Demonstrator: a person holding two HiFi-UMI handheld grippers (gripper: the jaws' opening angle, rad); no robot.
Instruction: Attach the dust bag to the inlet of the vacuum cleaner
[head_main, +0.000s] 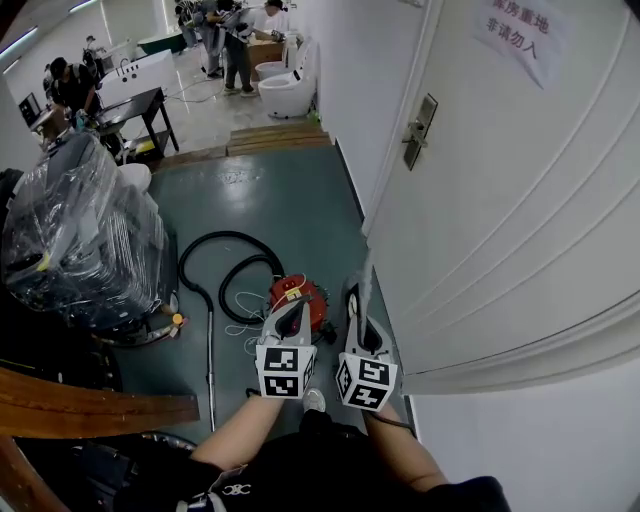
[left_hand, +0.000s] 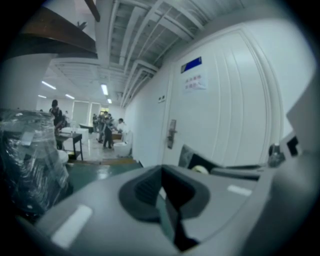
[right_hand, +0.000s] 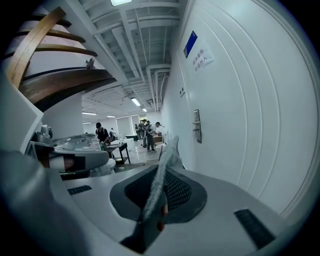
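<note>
1. Head view first: the vacuum cleaner (head_main: 312, 292), a small red body, sits on the green floor (head_main: 260, 195) close to the floor's edge along the door (head_main: 500, 200) wall, right below both my claws.
2. My right claw (head_main: 357, 303) is clamped on the dust bag (head_main: 366, 278), a thin grey sheet standing up out of the pads. The right gripper view confirms it: the bag (right_hand: 167, 155) is pinched edge-on, with most of it poking free above.
3. My left claw (head_main: 296, 308) hangs over the red body with its jaws pressed together. The left gripper view shows a thin pale sliver in the seam, and I can't tell what it is.
4. I can't see the inlet from here, so I'd judge attachment hasn't begun.
5. Risks from here:
   - My grip is only on a narrow edge, so the floppy bag could fold or slide out as it is pushed onto the inlet.
   - The black hose (head_main: 215, 250) and the loose white cord loop right beside the vacuum cleaner and could catch a claw coming down.
   - With my left claw closed, nothing steadies the light body, so a push may just shove it along the floor.
</note>
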